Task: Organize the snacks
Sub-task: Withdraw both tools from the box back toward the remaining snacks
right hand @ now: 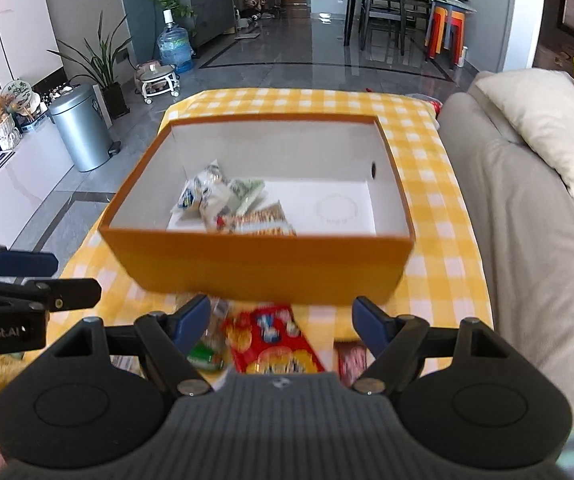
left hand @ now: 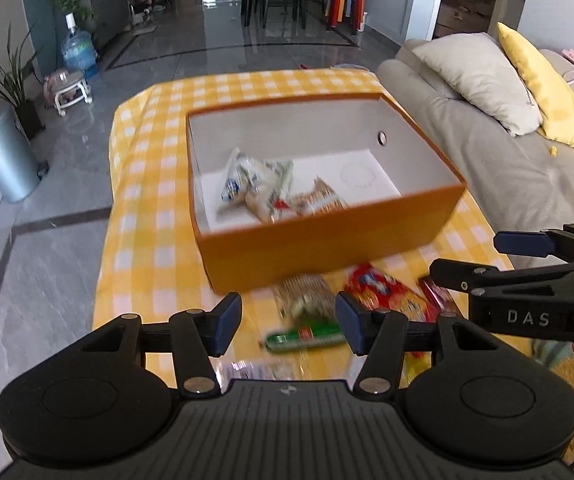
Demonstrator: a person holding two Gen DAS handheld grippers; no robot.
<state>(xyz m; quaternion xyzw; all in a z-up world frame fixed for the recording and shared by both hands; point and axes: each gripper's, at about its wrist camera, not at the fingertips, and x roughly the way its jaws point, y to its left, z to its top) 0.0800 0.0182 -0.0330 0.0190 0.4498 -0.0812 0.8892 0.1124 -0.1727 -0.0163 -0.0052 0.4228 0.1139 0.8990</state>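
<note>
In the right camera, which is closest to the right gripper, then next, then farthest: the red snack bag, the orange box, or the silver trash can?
1. Red snack bag, right between the open right gripper fingers.
2. Orange box, just beyond, centre.
3. Silver trash can, far left on the floor.

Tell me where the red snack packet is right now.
The red snack packet lies on the checked tablecloth just in front of the orange box, between the right hand-held gripper's open fingers, with a green packet to its left.

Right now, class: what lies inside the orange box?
Inside the orange box lie a few snack packets heaped at its left; the rest of the white floor is bare. Its near wall hides the floor's front strip.
</note>
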